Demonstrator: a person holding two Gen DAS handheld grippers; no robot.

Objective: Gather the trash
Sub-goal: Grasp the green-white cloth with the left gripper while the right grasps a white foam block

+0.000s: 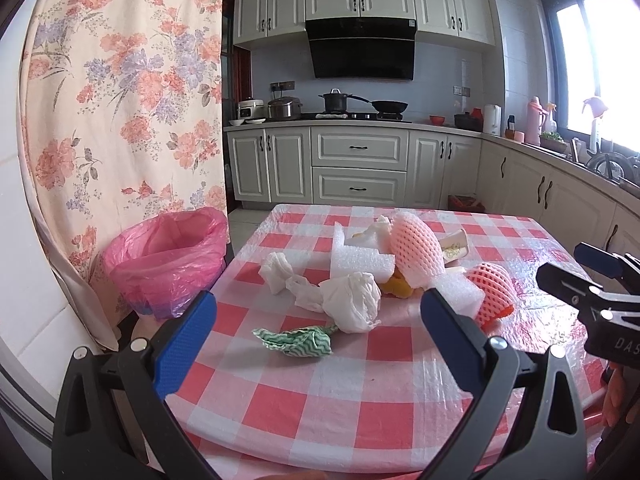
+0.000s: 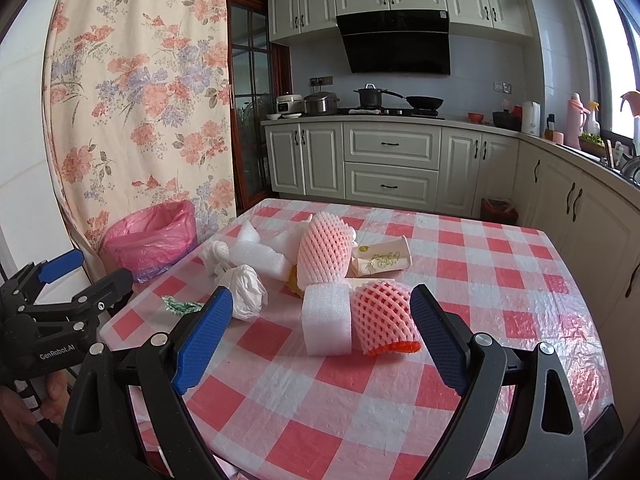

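A glossy, crinkled plastic tablecloth point(image 2: 460, 264) in red and white checks covers the table. On it lie two pink foam net sleeves point(image 2: 326, 250), spongy and open-meshed, matt white foam blocks point(image 2: 326, 320), crumpled white tissue point(image 1: 352, 300) and a soft green-patterned cloth scrap point(image 1: 298, 340). At ten o'clock, a thin shiny pink plastic bag point(image 1: 168, 256) lines the bin. The gripper fingers point(image 2: 204, 336) carry textured blue pads.
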